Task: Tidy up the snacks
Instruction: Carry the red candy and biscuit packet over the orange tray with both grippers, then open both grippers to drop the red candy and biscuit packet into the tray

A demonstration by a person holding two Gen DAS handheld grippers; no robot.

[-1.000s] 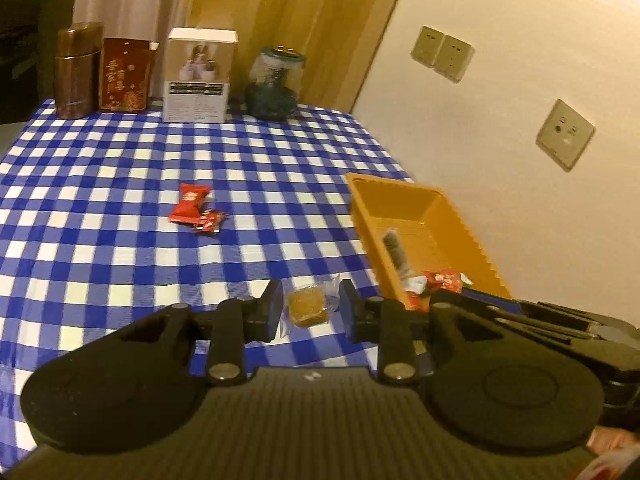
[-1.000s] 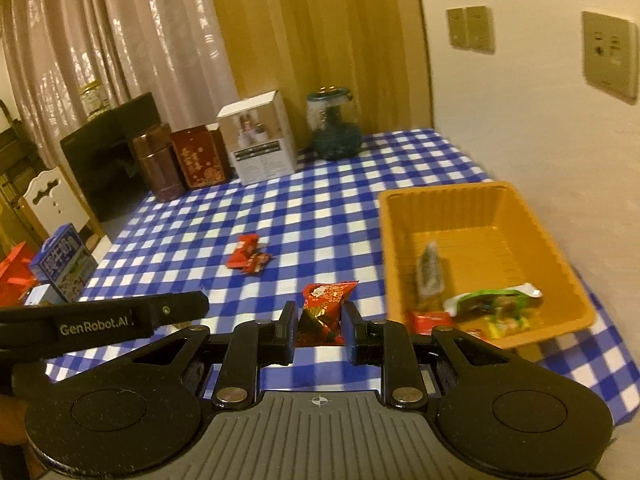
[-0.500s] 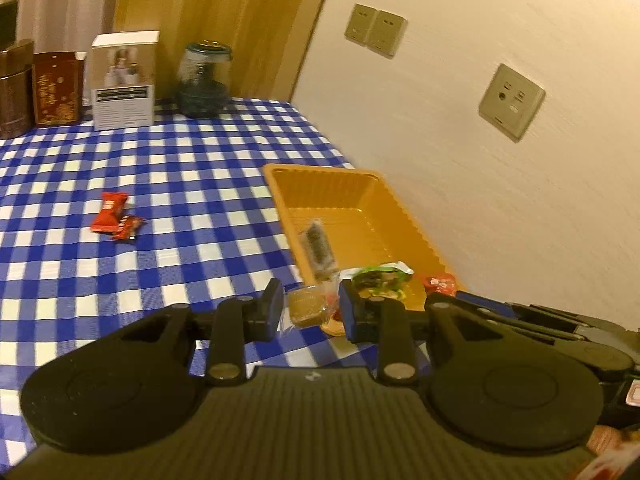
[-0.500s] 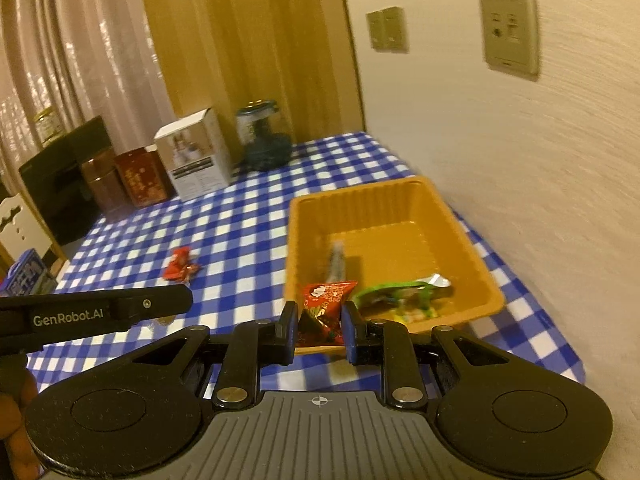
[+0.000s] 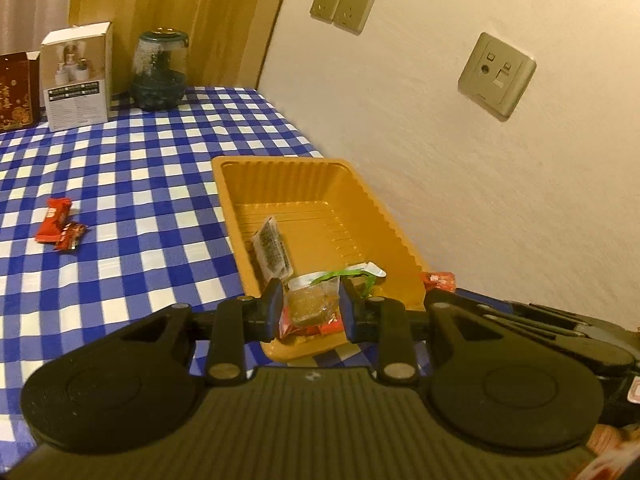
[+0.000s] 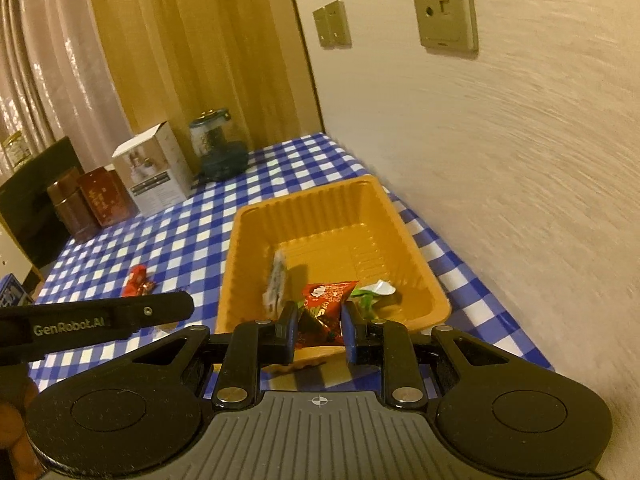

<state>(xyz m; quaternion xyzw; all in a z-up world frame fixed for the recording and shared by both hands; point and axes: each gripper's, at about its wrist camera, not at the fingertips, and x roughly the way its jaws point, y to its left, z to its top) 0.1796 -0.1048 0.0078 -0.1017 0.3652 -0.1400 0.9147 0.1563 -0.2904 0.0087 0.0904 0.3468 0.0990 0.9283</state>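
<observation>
**Both grippers hold snacks over the orange tray**

Blue-and-white checked cloth (image 5: 132, 184) covers the table in the left wrist view, with a cream wall bearing sockets (image 5: 343, 7) on the right. At the far edge stand a white box (image 5: 76, 72), a glass jar (image 5: 161, 71) and a dark red box (image 5: 16, 92). An orange tray (image 5: 320, 184) lies on the cloth close to the wall. Inside it are a clear packet with dark print (image 5: 272, 248) leaning on the left wall and a green-and-white wrapper (image 5: 352, 272) nearer the camera. The left gripper (image 5: 310, 311) has its jaws drawn narrow, pinching a clear-wrapped brown sweet (image 5: 310, 304) above the tray's near end. Two small red candies (image 5: 60, 228) lie on the cloth to the left, well apart from the tray. Part of the other gripper shows at the lower right.

From the right wrist view, the same checked cloth (image 6: 192, 224) runs back to a wooden panel and a curtain on the left. The orange tray (image 6: 256, 232) sits just ahead, with the clear packet (image 6: 276, 280) standing on edge inside and the green-and-white wrapper (image 6: 372, 294) beside it. The right gripper (image 6: 318, 330) is closed tight on a red triangular snack bag (image 6: 324, 308), held over the tray's near rim. The red candies (image 6: 138, 282) rest on the cloth left of the tray. A black bar of the left gripper (image 6: 100, 318) crosses the lower left. The white box (image 6: 154, 172), jar (image 6: 218, 148) and brown tins (image 6: 72, 204) line the far side.
</observation>
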